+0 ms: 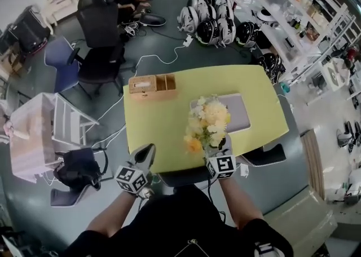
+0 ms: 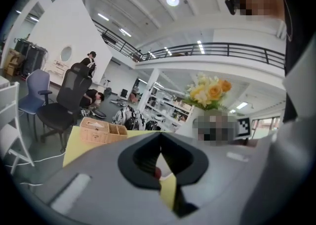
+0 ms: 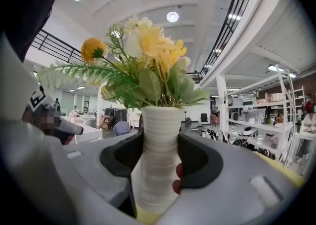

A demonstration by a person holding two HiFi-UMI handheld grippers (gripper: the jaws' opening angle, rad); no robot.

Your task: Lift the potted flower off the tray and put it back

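Note:
The potted flower [image 3: 158, 130] is a white ribbed pot holding yellow and cream blooms [image 1: 206, 125]. My right gripper [image 3: 159, 162] is shut on the pot, with both pads pressed on its sides and the pot upright. From the head view, the right gripper [image 1: 218, 149] holds it near the yellow-green table's [image 1: 158, 129] front edge, by the near left corner of the grey tray [image 1: 240, 112]. The blooms hide the pot there. My left gripper [image 1: 148, 152] is at the front edge to the left, shut and empty. The left gripper [image 2: 159, 142] view shows the blooms [image 2: 210, 91] to its right.
A wicker box [image 1: 152, 85] stands at the table's far left corner. Black office chairs [image 1: 100, 36] and a white rack [image 1: 53, 129] stand on the left. Helmets [image 1: 211, 22] lie on the floor beyond the table. Shelving [image 1: 293, 13] runs along the right.

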